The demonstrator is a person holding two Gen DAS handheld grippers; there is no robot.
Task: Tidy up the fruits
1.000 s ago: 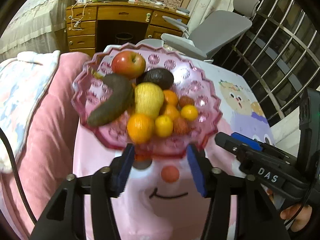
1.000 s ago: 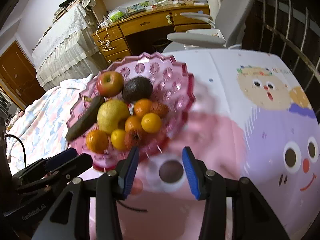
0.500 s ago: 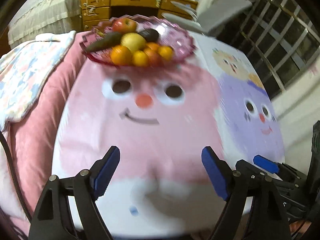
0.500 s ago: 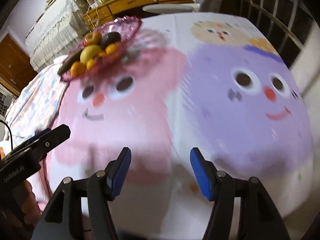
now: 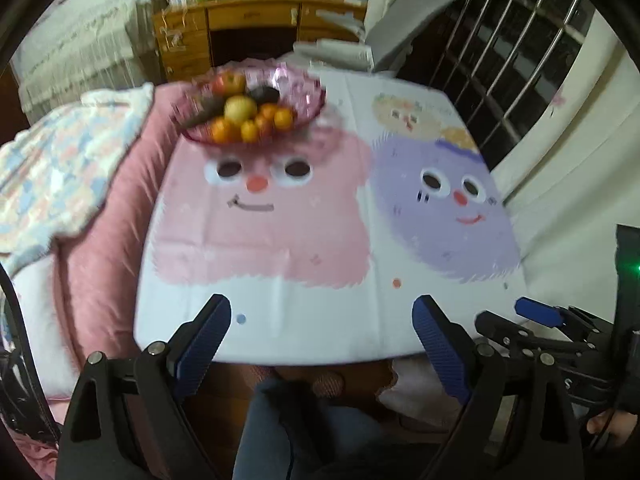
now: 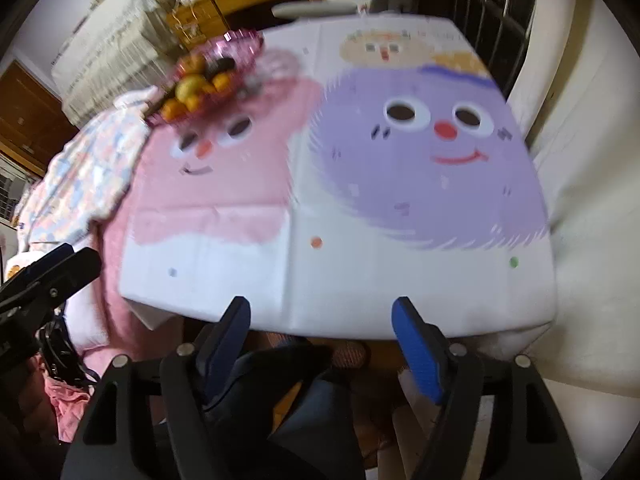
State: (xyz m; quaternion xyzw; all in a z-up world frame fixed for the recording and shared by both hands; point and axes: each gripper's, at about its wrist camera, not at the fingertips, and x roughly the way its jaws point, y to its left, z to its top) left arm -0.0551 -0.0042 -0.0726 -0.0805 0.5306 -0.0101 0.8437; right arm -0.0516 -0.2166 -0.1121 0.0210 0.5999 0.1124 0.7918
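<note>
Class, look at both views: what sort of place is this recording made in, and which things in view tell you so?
Most likely a bedroom or living space at home: a wooden desk with drawers, a grey office chair, and a quilt beside a table under a cartoon cloth carrying a pink fruit plate.

1 pink glass bowl (image 5: 308, 100) w/ fruit: 1 apple (image 5: 229, 82), 1 yellow pear (image 5: 240, 109), 1 avocado (image 5: 264, 94), 1 cucumber (image 5: 200, 117); approx. 5 oranges (image 5: 224, 131), blurred. 1 tablecloth (image 5: 320, 248), 3 cartoon faces. 2 grippers: left (image 5: 320, 320), right (image 6: 320, 316).
</note>
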